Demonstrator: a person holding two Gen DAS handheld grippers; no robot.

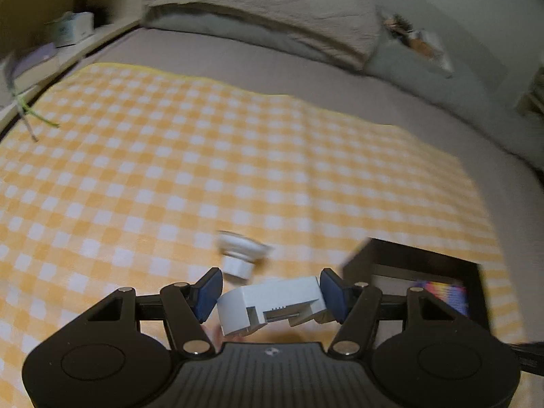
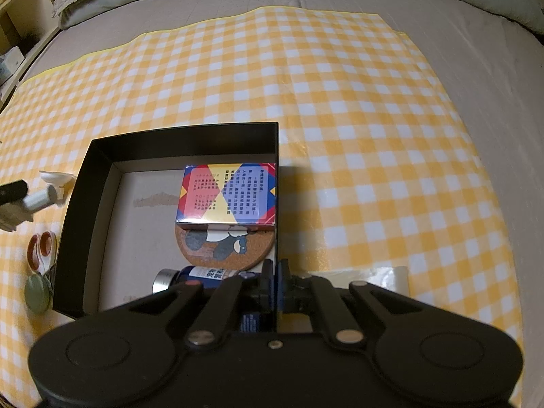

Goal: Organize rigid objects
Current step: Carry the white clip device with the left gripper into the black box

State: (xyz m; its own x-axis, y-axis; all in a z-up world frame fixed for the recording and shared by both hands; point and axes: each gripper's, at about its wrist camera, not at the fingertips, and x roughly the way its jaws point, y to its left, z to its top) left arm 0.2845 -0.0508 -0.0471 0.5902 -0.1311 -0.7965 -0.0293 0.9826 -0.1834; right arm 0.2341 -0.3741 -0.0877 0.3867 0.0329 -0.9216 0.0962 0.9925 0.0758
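1. Between my left jaws [image 1: 270, 297] sits a white plastic block [image 1: 272, 304], a small hard casing with a slot and notches along its near face. Both blue pads [image 1: 208, 294] press on its short ends, so I am grasping it, lifted clear of the checked cloth [image 1: 170, 156] that covers the bed.
2. I judge the block light and stiff — a hollow moulded shell that will not give under the pads. Its faces look smooth, so it could slip or twist if the pinch is shallow. It already hangs tilted, left end lower, which suggests the hold is near its far edge and not across the middle.
3. The flat ends are the best place to hold it; the notched face offers little for a pad to sit on.
4. Just beyond the block a white round fitting [image 1: 239, 251] lies on the cloth, blurred, apart from my jaws.
5. To the right, near the block, stands the black box [image 2: 183, 142], open-topped. Inside it are a colourful printed carton [image 2: 226, 192], a cork coaster [image 2: 224, 244] partly under the carton, and a dark blue bottle [image 2: 200, 275] on its side.
6. My right jaws [image 2: 275, 287] are clenched on the right-hand wall of the box, pads either side of it — steadying it, I judge.
7. Left of the box, on the cloth, lie a reddish ring [image 2: 40, 244] and a green disc [image 2: 37, 292], not yet put away.
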